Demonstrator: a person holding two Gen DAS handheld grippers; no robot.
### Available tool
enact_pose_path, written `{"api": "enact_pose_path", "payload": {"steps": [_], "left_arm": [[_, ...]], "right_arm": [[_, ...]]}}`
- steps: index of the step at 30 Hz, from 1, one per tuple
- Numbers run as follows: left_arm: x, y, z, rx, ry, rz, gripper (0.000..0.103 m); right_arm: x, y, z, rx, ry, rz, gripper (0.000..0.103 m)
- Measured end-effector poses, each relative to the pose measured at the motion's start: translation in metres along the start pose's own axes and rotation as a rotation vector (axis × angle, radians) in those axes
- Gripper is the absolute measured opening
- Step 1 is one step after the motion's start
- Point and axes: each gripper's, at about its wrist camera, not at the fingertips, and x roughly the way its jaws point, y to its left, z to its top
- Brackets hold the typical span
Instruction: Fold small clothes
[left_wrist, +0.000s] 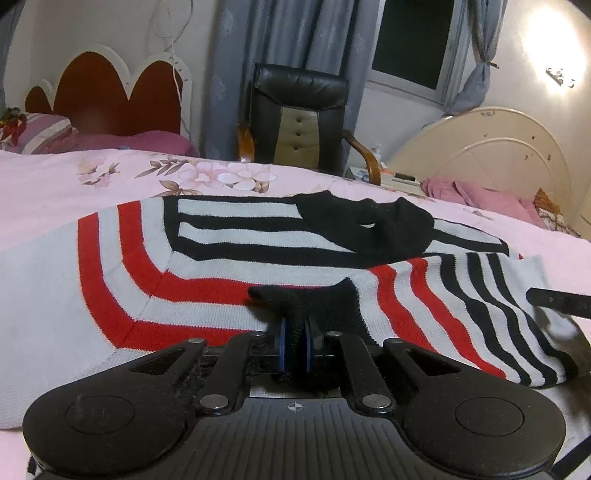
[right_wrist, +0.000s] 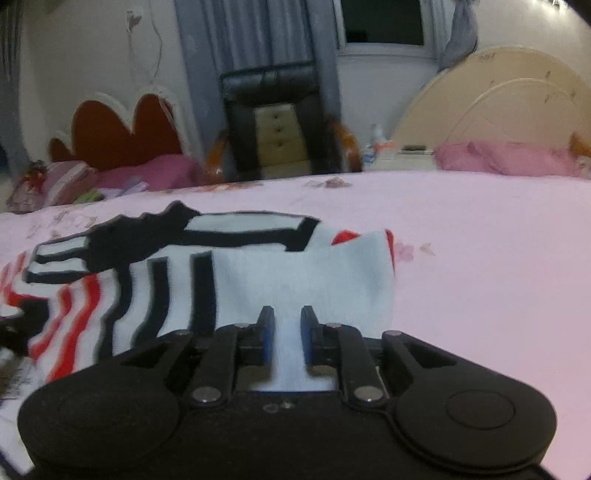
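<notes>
Right gripper (right_wrist: 284, 338): I hold it low over the bed, its blue pads pinching a white fold.
Striped sweater (right_wrist: 258, 280): white, black and red, lying partly folded on the sheet.
Pink bedsheet (right_wrist: 480, 277): bare beside the sweater.
Black chair (right_wrist: 275, 122): behind the bed.

the sweater (left_wrist: 155, 258) lies spread on the bed (left_wrist: 55, 177), with its collar (left_wrist: 369, 225) at the far side. one sleeve (left_wrist: 443, 306) is folded over the body, right of centre. the left gripper (left_wrist: 294, 341) sits at the near edge of the sweater, its pads closed on a fold of fabric. the right gripper (right_wrist: 284, 338) sits at the near end of the sleeve, fabric between its pads. behind the bed stands a chair (left_wrist: 299, 118), with a headboard (left_wrist: 110, 92) to its left and another headboard (left_wrist: 491, 147) to its right.
</notes>
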Motion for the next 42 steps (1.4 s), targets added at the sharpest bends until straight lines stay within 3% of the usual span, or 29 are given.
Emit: {"api": "enact_pose_path", "payload": {"steps": [1, 2, 3, 5, 8, 11, 14, 17, 22, 28, 29, 30, 31, 34, 38, 42], "left_arm": [[-0.003, 0.001, 0.001, 0.000, -0.004, 0.006, 0.028], [-0.010, 0.004, 0.000, 0.000, -0.026, 0.016, 0.065], [-0.019, 0.008, -0.002, 0.005, -0.061, 0.023, 0.078], [-0.036, 0.020, -0.004, 0.004, -0.091, 0.028, 0.078], [-0.065, 0.056, -0.014, -0.073, -0.112, 0.054, 0.077], [-0.103, 0.118, -0.035, -0.232, -0.128, 0.120, 0.058], [-0.139, 0.189, -0.062, -0.425, -0.150, 0.218, 0.054], [-0.167, 0.250, -0.089, -0.577, -0.175, 0.302, 0.038], [-0.173, 0.319, -0.115, -0.817, -0.210, 0.241, 0.038], [-0.149, 0.355, -0.114, -0.950, -0.289, 0.177, 0.038], [-0.144, 0.359, -0.110, -0.949, -0.296, 0.182, 0.014], [-0.142, 0.362, -0.104, -0.933, -0.275, 0.201, 0.005], [-0.138, 0.360, -0.096, -0.899, -0.271, 0.198, 0.005], [-0.133, 0.323, -0.055, -0.673, -0.319, 0.131, 0.005], [-0.105, 0.243, 0.002, -0.427, -0.328, -0.030, 0.005], [-0.063, 0.148, 0.040, -0.249, -0.263, -0.145, 0.005]], "right_arm": [[-0.001, 0.004, 0.003, 0.006, 0.006, -0.018, 0.019], [-0.007, 0.007, 0.005, 0.020, 0.001, -0.010, 0.019], [-0.015, 0.011, 0.004, 0.029, -0.017, 0.010, 0.019], [-0.031, 0.021, -0.003, 0.022, -0.043, 0.030, 0.023], [-0.045, 0.041, -0.015, 0.017, -0.030, 0.054, 0.023], [-0.059, 0.061, -0.026, 0.037, -0.008, 0.082, 0.024], [-0.063, 0.086, -0.033, 0.046, 0.013, 0.106, 0.024], [-0.062, 0.114, -0.033, 0.049, 0.026, 0.139, 0.024], [-0.063, 0.163, -0.029, 0.010, 0.034, 0.184, 0.025], [-0.069, 0.193, -0.023, 0.007, 0.038, 0.193, 0.025], [-0.070, 0.194, -0.021, 0.012, 0.039, 0.186, 0.025], [-0.072, 0.192, -0.020, 0.017, 0.039, 0.179, 0.025], [-0.073, 0.191, -0.019, 0.021, 0.037, 0.173, 0.025], [-0.079, 0.183, -0.017, 0.032, 0.022, 0.149, 0.025], [-0.088, 0.163, -0.018, 0.077, -0.006, 0.119, 0.027], [-0.094, 0.138, -0.022, 0.129, -0.014, 0.091, 0.027]]}}
